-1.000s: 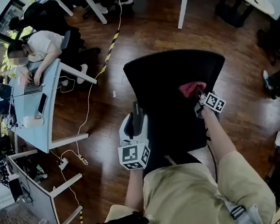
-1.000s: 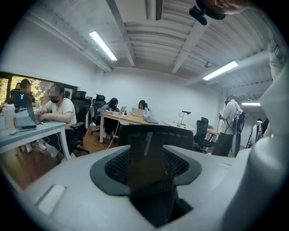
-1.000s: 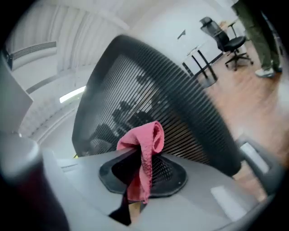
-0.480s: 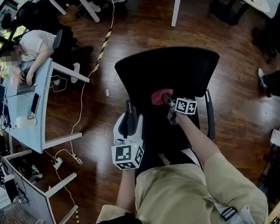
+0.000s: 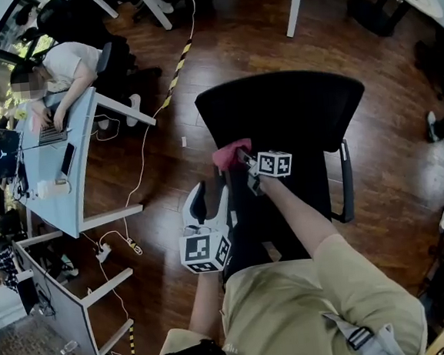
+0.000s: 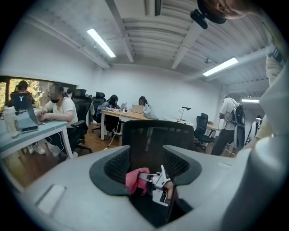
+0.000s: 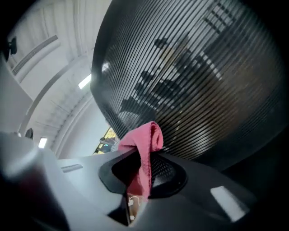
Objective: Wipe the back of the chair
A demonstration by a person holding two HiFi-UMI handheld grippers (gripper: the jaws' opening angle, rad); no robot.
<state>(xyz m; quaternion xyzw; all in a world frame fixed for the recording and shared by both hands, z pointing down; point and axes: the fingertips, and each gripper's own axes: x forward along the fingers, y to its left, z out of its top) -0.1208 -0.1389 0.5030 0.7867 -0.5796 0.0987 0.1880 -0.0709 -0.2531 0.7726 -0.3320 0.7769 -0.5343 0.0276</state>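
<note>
Room: I see an open office with a dark wood floor [image 5: 167, 170]. A pale desk [image 5: 83, 173] stands at the left, where a person [image 5: 62, 67] is bent over a laptop, well apart from my work.
Chair: The black mesh chair back [image 5: 278, 114] stands straight in front of me and faces away, its top edge farthest from me.
Left gripper: The left gripper [image 5: 208, 193] sits low at the chair's left side. Its jaws are closed around a dark bar that I take to be the left armrest [image 5: 206, 203]. I judge that it is there to steady the chair.
Right gripper: The right gripper [image 5: 239, 154] pinches the cloth tightly, with a fold bulging out past the tips.
Cloth: The pink cloth [image 5: 230, 153] is pressed against the mesh at the left edge of the chair back, about halfway up.
Step in hand: I judge that I am mid-wipe, at the left end of a pass across the back.
Progress: I cannot tell from the mesh how much has been covered.
Next move: I should drag the cloth back toward the right edge, holding an even pressure so the fold stays flat on the mesh. Then I should shift up or down for a fresh band, with the left gripper holding the chair so it does not swivel.
</note>
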